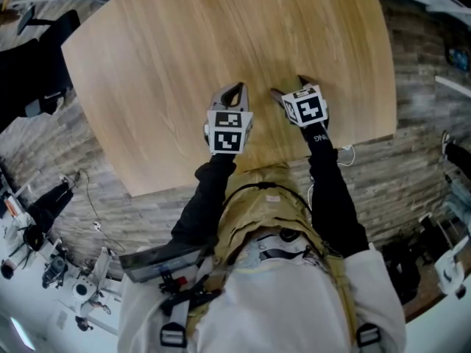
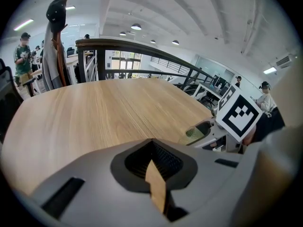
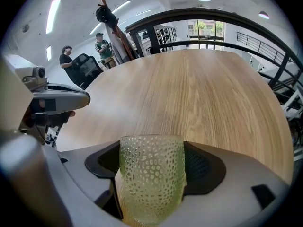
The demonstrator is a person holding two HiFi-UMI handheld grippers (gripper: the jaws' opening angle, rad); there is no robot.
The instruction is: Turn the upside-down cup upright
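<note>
Green dimpled cup (image 3: 151, 176) clamped between right gripper (image 1: 288, 87) jaws, low over wooden bench (image 1: 221, 35), left gripper (image 1: 237, 89) jaws together, empty, just beside.

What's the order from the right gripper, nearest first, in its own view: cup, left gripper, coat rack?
1. Cup, between its jaws.
2. Left gripper, close by on the left.
3. Coat rack, far back, upper left.

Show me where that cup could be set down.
The wooden table is bare everywhere ahead, out to its far and side edges. Only the near edge is crowded: left gripper and right gripper, holding the cup, side by side.
</note>
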